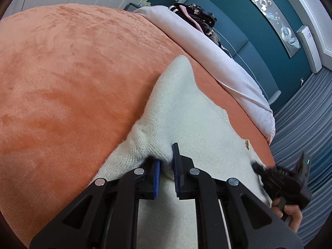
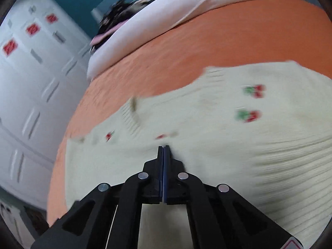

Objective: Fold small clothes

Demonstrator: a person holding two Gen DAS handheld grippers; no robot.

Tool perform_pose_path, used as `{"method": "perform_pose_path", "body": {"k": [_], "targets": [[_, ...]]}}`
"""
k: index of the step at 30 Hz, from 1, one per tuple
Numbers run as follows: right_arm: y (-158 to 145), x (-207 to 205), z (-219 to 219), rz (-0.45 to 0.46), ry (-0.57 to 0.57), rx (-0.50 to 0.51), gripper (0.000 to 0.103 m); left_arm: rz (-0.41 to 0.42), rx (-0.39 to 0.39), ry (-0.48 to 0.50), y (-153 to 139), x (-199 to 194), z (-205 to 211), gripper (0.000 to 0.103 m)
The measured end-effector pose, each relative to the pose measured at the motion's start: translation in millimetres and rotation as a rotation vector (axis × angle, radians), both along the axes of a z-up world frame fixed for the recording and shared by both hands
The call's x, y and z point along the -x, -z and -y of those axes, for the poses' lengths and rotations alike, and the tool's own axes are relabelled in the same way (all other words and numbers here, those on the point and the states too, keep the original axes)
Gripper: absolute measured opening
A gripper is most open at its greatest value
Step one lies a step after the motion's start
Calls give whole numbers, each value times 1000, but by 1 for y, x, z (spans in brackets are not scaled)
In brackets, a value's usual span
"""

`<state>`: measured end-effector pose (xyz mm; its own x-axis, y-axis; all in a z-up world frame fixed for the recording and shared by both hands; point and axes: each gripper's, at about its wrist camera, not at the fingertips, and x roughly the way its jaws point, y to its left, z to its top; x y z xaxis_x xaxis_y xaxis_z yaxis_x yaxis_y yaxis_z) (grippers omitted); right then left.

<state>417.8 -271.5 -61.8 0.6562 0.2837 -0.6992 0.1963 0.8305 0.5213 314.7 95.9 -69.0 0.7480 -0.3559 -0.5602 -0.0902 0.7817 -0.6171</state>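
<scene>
- A cream knitted sweater (image 1: 186, 112) with small red-and-green cherry motifs (image 2: 248, 115) lies spread on an orange plush blanket (image 1: 72, 72) that covers the bed.
- In the left wrist view, the left gripper (image 1: 167, 159) sits low over the sweater, with a raised fold of the knit bunched between its blue-padded fingers (image 1: 176, 166); the fingers stand a narrow gap apart with the wool pinched in that gap.
- From that fold the sweater rises into a pointed peak, while the rest of the garment lies flat toward the bed's edge.
- In the right wrist view, the right gripper (image 2: 164, 148) has its fingers (image 2: 159, 161) pressed fully together, tips down against the sweater's surface near a ribbed edge; the view is blurred, so whether a thin layer of knit is caught between them cannot be told.
- The right gripper also shows at the lower right of the left wrist view, held by a bare hand (image 1: 290, 213) just beside the sweater's near edge.
- A pale pink quilt (image 1: 217, 58) lies along the far side of the blanket, with a heap of dark patterned clothes (image 1: 197, 14) on it.
- Behind stand a teal padded headboard (image 1: 259, 58) and, in the right wrist view, white wardrobe doors (image 2: 31, 83) bearing red stickers (image 2: 32, 29).
</scene>
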Motion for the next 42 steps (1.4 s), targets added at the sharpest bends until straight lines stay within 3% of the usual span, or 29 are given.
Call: {"method": "perform_pose_path", "body": {"k": [2, 4, 5, 7, 8, 9, 10, 11, 13, 14, 16, 18, 19, 21, 22, 23, 24, 25, 27, 28, 29, 30, 31, 36, 38, 42], "targets": [[6, 21, 64, 5, 117, -75, 0, 5, -2, -1, 1, -1, 1, 11], [-8, 47, 95, -1, 189, -27, 0, 6, -2, -2, 1, -1, 1, 11], [-18, 62, 101, 13, 195, 2, 15, 6, -3, -3, 1, -1, 1, 11], [-30, 85, 103, 29, 160, 2, 24, 2, -5, -2, 1, -2, 1, 11], [-29, 91, 100, 28, 138, -17, 43, -3, -5, -3, 0, -3, 1, 11], [-25, 95, 97, 15, 133, -23, 54, -9, -3, -4, -1, -3, 1, 11], [-17, 97, 94, -12, 138, -17, 57, -19, 0, -6, -4, -4, 0, 11], [-9, 97, 89, -37, 132, -8, 52, -35, 8, -12, -7, -5, -2, 11], [-5, 93, 76, -59, 127, 64, 22, -41, 31, -41, -20, -3, -8, 10], [-10, 89, 71, -59, 96, 47, 11, -20, 20, -70, -30, 0, -12, 9], [-37, 91, 68, 41, 75, 5, 9, 15, -21, -102, -41, 4, -19, 9], [-62, 97, 62, 147, 60, 25, 7, -32, -60, -84, -30, -3, -21, 10], [-59, 96, 62, 157, 61, 54, 7, -68, -91, -66, -19, -6, -18, 11], [-10, 77, 64, -49, 66, 144, 0, -73, -65, -68, -10, -6, -20, 11], [13, 78, 70, -77, 53, 133, 0, -88, -58, -68, -12, -8, -21, 12], [13, 85, 75, -25, 67, 106, 0, -97, -59, -58, -13, -10, -22, 13], [7, 89, 81, -40, 93, 72, 0, -103, -63, -42, -14, -10, -22, 13], [0, 95, 86, -69, 129, 42, 5, -109, -70, -21, -17, -8, -23, 15], [-17, 122, 91, -49, 144, -8, 27, -116, -77, 22, -28, 6, -27, 27], [-26, 139, 94, -30, 147, -6, 38, -115, -75, 33, -34, 20, -30, 52], [-35, 165, 97, -18, 161, 20, 59, -115, -75, 31, -41, 37, -34, 77], [-44, 188, 93, -12, 177, 42, 66, -111, -75, 24, -47, 59, -38, 85], [-47, 214, 95, -15, 181, 58, 66, -116, -84, 15, -52, 79, -43, 92], [-25, 342, 98, -176, 184, 45, 66, -236, -38, -1, -42, 180, -76, 94], [-11, 385, 96, -234, 178, -22, 66, -199, -42, 3, -45, 215, -80, 94], [-6, 419, 63, -226, 140, -34, 70, -229, -39, -2, -43, 239, -72, 97]]}}
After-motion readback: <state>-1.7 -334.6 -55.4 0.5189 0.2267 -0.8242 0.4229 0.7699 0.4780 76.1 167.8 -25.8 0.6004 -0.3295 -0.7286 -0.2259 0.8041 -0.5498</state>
